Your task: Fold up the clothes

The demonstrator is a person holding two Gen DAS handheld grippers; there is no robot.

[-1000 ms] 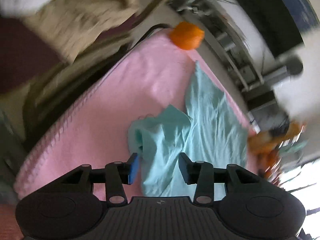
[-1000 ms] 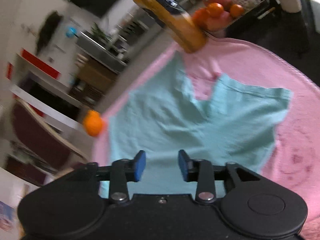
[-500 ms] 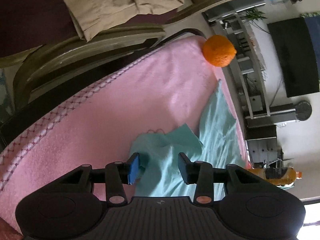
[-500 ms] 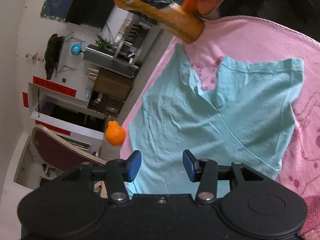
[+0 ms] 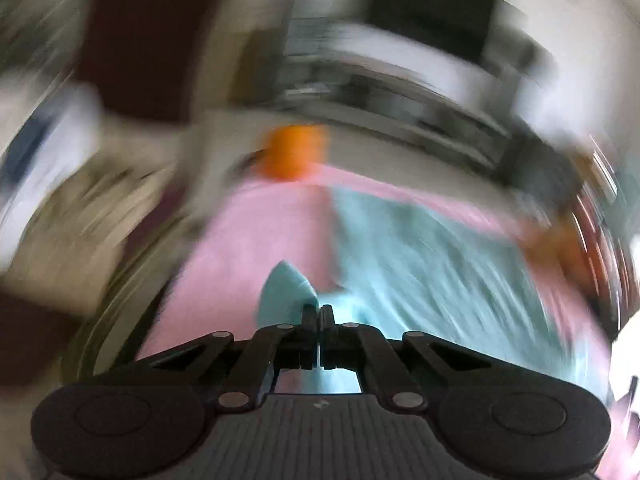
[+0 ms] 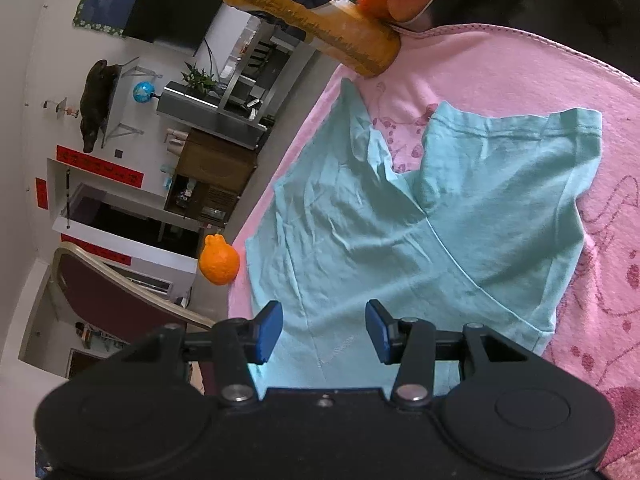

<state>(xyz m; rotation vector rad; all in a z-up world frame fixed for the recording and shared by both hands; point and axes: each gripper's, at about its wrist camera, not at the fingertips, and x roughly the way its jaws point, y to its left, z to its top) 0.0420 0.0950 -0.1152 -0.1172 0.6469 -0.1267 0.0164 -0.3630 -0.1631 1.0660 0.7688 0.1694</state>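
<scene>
Pink blanket [image 6: 500, 76] covers your table, with the teal shirt [image 6: 400, 240] spread across it toward the orange [image 6: 219, 264] at the far edge. Your left gripper [image 5: 318, 314] has just pinched shut on a shirt fold (the view is badly blurred). Your right gripper [image 6: 324, 330] hovers half-open over the shirt's near hem, gripping nothing; a juice bottle [image 6: 308, 12] stands at the corner.

**Left view smeared, right view crisp**

Heavy motion blur streaks the whole left wrist view; only the gripper body stays sharp. The right wrist view is sharp, evenly daylit with soft shadows. Both bend strongly toward dark rounded fisheye corners.
</scene>
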